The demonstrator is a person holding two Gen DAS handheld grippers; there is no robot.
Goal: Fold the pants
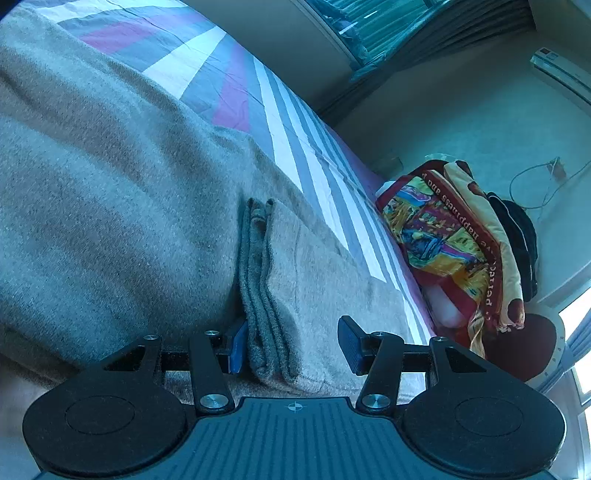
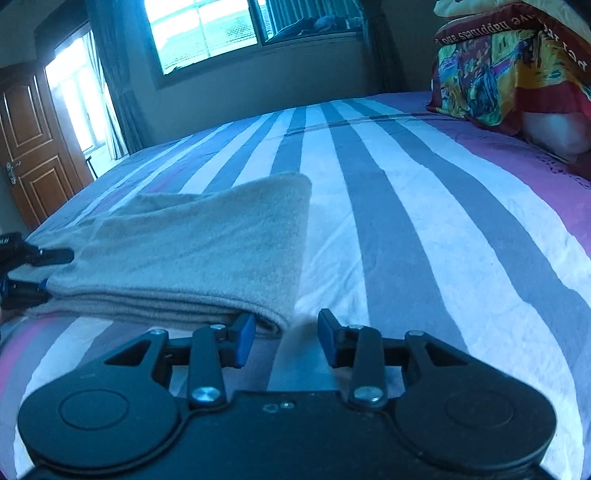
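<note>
The grey-beige pants [image 2: 184, 240] lie folded in several layers on the striped bed sheet [image 2: 406, 221]. In the left wrist view the pants [image 1: 110, 184] fill the left half of the frame. Their stacked edge runs between the jaws of my left gripper [image 1: 293, 345], close to the left pad, and the jaws stand apart without pressing on it. That left gripper [image 2: 37, 273] also shows at the left edge of the right wrist view, straddling the pants' near left edge. My right gripper [image 2: 287, 341] is open at the pants' near right corner, with its left pad beside the fold and sheet showing in the gap.
A colourful pillow stack [image 2: 498, 74] sits at the head of the bed, also seen as the pillow stack [image 1: 443, 236] in the left wrist view. A wooden door [image 2: 33, 147] and windows [image 2: 207, 33] lie beyond the bed. An air conditioner [image 1: 561, 70] hangs on the wall.
</note>
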